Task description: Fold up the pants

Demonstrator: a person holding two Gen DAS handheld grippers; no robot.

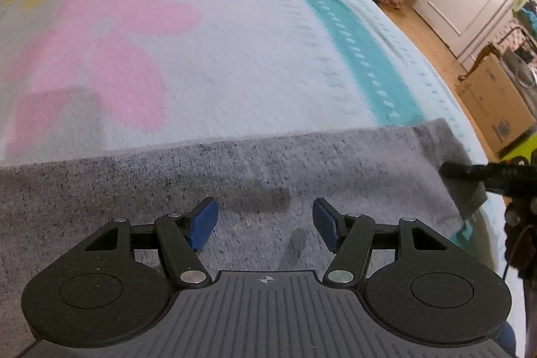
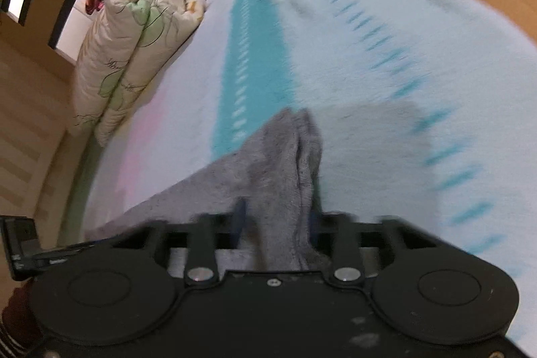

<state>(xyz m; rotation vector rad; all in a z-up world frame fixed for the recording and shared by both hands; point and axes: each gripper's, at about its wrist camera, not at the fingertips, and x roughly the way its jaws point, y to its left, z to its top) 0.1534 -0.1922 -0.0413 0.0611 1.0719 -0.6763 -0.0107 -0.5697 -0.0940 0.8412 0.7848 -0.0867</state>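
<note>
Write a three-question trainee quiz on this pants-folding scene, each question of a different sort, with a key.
1. True or false: the left tongs are clamped on the grey pants.
2. Which tongs have fabric bunched between their pads? A) left B) right C) neither
3. Fill in: the folded quilt lies at the far end of the ____.

Key
1. False: they hover open above the cloth, nothing between the pads.
2. B: the right tongs pinch a bunched end of the pants.
3. Bed.

Left hand-held gripper gapes; right hand-held gripper pinches closed.
</note>
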